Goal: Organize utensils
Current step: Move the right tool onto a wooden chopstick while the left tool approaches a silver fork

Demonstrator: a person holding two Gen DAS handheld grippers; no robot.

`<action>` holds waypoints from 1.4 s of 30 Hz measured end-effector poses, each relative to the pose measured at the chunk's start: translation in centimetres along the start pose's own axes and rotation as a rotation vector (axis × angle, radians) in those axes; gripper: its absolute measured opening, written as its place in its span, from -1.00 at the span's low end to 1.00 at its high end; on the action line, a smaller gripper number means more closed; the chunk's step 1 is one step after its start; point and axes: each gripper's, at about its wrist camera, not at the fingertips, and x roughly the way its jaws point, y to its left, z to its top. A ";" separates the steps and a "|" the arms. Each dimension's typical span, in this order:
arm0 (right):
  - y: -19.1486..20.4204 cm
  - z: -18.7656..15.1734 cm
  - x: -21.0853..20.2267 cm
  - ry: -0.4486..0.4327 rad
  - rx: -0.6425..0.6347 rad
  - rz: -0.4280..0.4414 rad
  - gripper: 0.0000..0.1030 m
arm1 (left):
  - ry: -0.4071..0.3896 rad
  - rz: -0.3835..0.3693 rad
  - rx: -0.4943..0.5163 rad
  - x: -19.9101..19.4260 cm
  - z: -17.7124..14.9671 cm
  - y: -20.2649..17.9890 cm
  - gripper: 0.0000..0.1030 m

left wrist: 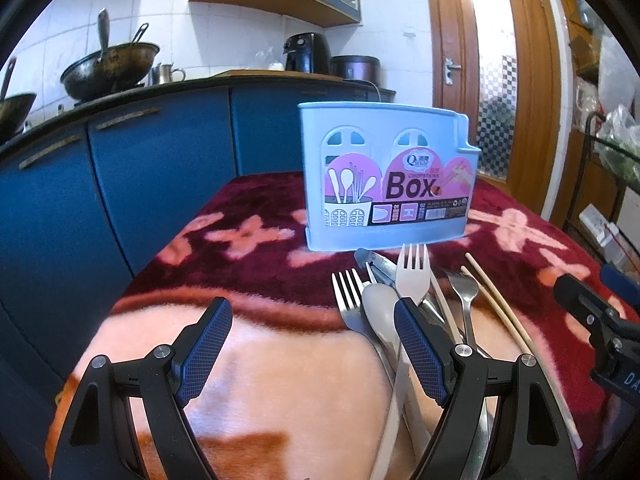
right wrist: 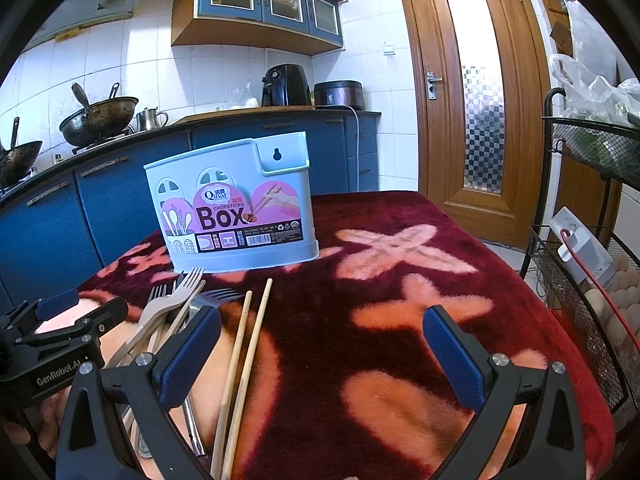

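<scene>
A light-blue chopsticks box (left wrist: 386, 178) stands upright on the blanket-covered table; it also shows in the right wrist view (right wrist: 236, 208). In front of it lies a pile of utensils: a white plastic fork (left wrist: 412, 276), a metal fork (left wrist: 348, 296), a white spoon (left wrist: 380, 312), another metal fork (left wrist: 464, 292) and two wooden chopsticks (left wrist: 504, 312) (right wrist: 244, 356). My left gripper (left wrist: 312, 340) is open and empty, its right finger over the pile. My right gripper (right wrist: 320, 344) is open and empty, right of the chopsticks.
A red blanket with pink flowers (right wrist: 400, 280) covers the table. Blue kitchen cabinets (left wrist: 140, 168) with woks (left wrist: 108, 68) stand behind. A black wire rack (right wrist: 580, 240) stands at the right. A wooden door (right wrist: 476, 100) is at the back right.
</scene>
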 end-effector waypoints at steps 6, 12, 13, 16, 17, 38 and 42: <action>0.1 0.2 0.9 0.087 -0.024 0.036 1.00 | 0.050 -0.041 0.022 0.1 0.3 -0.3 0.63; 0.1 0.3 1.3 0.149 -0.033 0.055 0.81 | 0.126 -0.084 0.034 0.8 0.6 -0.9 0.62; 0.1 0.4 1.4 0.160 -0.038 0.063 0.75 | 0.129 -0.094 0.041 0.8 0.7 -1.1 0.62; 0.2 0.7 1.9 0.199 -0.050 0.089 0.56 | 0.125 -0.099 0.060 0.9 1.1 -1.5 0.59; 0.3 0.8 2.1 0.212 -0.051 0.096 0.54 | 0.128 -0.102 0.064 0.9 1.3 -1.5 0.58; 0.6 2.5 7.4 0.508 -0.055 0.240 -0.29 | 0.269 -0.260 0.095 3.7 3.1 -2.3 -0.70; 0.7 3.0 8.5 0.548 -0.040 0.257 -0.28 | 0.277 -0.267 0.066 4.2 3.4 -1.7 -0.71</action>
